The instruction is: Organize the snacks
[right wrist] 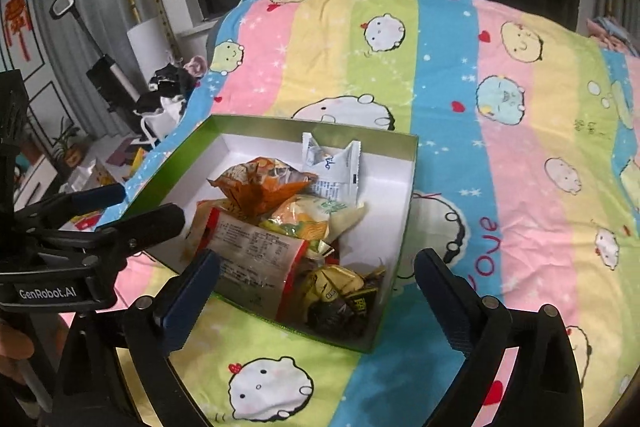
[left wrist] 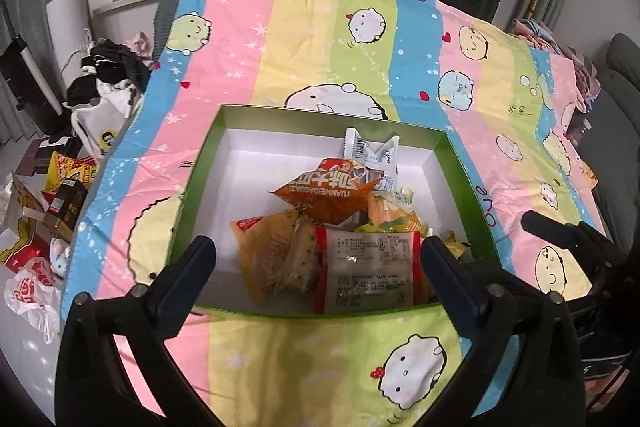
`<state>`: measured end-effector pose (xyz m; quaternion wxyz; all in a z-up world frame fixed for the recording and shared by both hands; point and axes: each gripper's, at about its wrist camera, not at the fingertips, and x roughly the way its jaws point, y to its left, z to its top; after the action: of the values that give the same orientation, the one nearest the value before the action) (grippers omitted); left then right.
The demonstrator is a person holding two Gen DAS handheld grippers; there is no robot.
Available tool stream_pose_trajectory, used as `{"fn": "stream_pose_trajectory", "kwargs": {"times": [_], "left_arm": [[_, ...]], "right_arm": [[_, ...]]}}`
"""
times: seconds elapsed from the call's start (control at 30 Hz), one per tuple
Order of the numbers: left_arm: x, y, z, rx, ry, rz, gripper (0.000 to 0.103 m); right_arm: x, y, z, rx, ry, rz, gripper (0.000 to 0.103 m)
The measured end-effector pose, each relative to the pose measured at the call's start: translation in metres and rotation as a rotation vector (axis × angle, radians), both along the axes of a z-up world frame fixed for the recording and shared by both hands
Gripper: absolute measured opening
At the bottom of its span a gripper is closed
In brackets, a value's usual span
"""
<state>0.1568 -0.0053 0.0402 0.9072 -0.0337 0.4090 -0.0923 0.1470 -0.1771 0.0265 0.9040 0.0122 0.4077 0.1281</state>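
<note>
Your left gripper hangs over the near edge of the green box with its jaws spread wide and nothing between them; your right gripper is just as wide and just as empty. The snacks sit piled inside the box on the striped cartoon bedsheet: an orange packet on top, a clear red-edged packet nearest you, a white sachet leaning towards the far wall, dark yellow wrappers in the near right corner
</note>
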Motion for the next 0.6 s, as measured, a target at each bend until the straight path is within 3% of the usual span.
{"fn": "stream_pose_trajectory", "kwargs": {"times": [0.33,0.47,0.6], "left_arm": [[-0.029,0.012,0.031,0.026,-0.025,0.069,0.102],[-0.039,0.015,0.042,0.038,0.014,0.098,0.102],[-0.048,0.017,0.052,0.035,0.003,0.094,0.102]], "right_arm": [[-0.02,-0.003,0.027,-0.03,-0.039,-0.043,0.102],[-0.029,-0.002,0.04,-0.044,-0.052,-0.045,0.102],[-0.038,0.003,0.056,-0.049,-0.073,-0.035,0.102]]}}
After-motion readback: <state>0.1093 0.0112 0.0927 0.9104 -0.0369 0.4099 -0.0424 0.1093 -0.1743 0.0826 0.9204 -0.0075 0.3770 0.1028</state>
